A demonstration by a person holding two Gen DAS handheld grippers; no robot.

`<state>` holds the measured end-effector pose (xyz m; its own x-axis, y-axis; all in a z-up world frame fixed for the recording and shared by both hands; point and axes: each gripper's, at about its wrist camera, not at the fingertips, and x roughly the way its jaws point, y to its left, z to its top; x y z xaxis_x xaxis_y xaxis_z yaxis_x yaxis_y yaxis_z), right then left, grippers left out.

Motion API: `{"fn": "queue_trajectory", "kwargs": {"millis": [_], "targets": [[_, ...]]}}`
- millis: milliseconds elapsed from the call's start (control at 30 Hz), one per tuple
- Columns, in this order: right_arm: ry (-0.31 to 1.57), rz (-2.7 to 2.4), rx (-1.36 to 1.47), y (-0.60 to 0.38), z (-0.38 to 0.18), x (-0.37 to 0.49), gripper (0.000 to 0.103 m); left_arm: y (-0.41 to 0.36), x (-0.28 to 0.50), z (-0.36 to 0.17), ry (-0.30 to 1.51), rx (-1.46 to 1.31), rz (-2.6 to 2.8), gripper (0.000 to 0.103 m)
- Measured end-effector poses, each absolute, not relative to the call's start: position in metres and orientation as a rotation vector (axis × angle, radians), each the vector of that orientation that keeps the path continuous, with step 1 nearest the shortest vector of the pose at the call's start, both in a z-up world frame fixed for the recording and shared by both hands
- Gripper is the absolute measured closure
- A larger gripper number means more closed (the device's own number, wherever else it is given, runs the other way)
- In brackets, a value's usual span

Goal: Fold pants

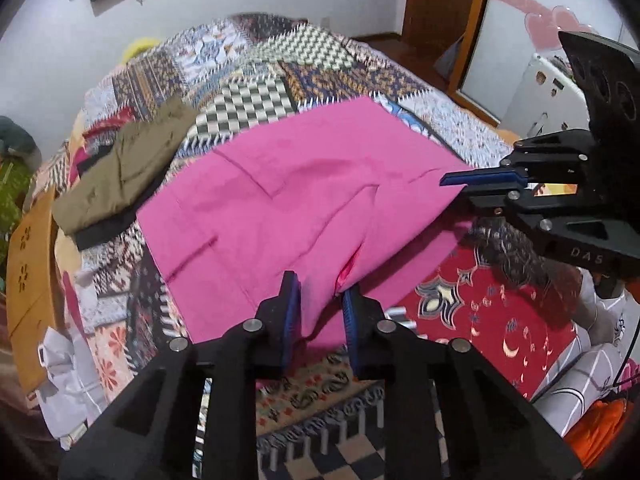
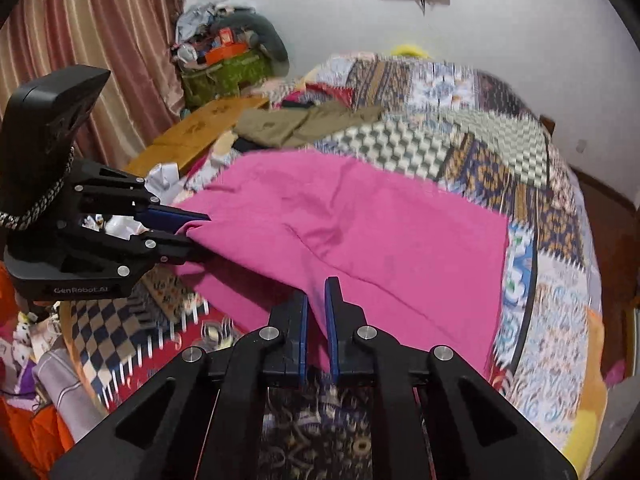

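The pink pants (image 1: pixel 288 196) lie spread on the patchwork bedspread (image 1: pixel 248 104), their near edge lifted off the bed. My left gripper (image 1: pixel 320 292) is shut on the near pink edge; it also shows in the right wrist view (image 2: pixel 196 232), pinching a pink corner at the left. My right gripper (image 2: pixel 316 300) is shut on the near edge of the pants (image 2: pixel 360 232); in the left wrist view it (image 1: pixel 456 186) grips the right corner. Both corners are held up above the bed.
Folded olive pants (image 1: pixel 120 172) lie on a dark garment at the far left of the bed. A wooden board (image 1: pixel 28 280) stands at the bed's left side. A clutter pile (image 2: pixel 228 56) sits by the curtain. A wooden door (image 1: pixel 444 8) is beyond the bed.
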<state>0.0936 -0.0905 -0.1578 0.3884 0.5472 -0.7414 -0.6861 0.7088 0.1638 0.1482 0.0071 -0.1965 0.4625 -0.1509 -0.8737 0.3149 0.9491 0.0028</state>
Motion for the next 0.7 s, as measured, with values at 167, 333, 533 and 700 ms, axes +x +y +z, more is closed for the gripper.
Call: {"fn": "queue_trajectory", "kwargs": {"millis": [167,333,533,700], "targets": [[0.956,0.775,-0.124,-0.106,-0.161,0.091,0.096,0.016,0.138,-0.187,1.07,0.098,-0.319,0.064],[0.962,0.754,-0.051,-0.13,-0.145,0.093,0.092,0.04,0.134,-0.164,1.015,0.027,-0.278,0.054],[0.905,0.718,0.065,-0.133,-0.125,0.107,0.065,0.061,0.155,-0.156,0.993,-0.059,-0.175,0.05],[0.938,0.737,0.057,-0.104,-0.141,0.117,0.062,0.066,0.172,-0.184,1.06,-0.138,-0.149,0.05]]}}
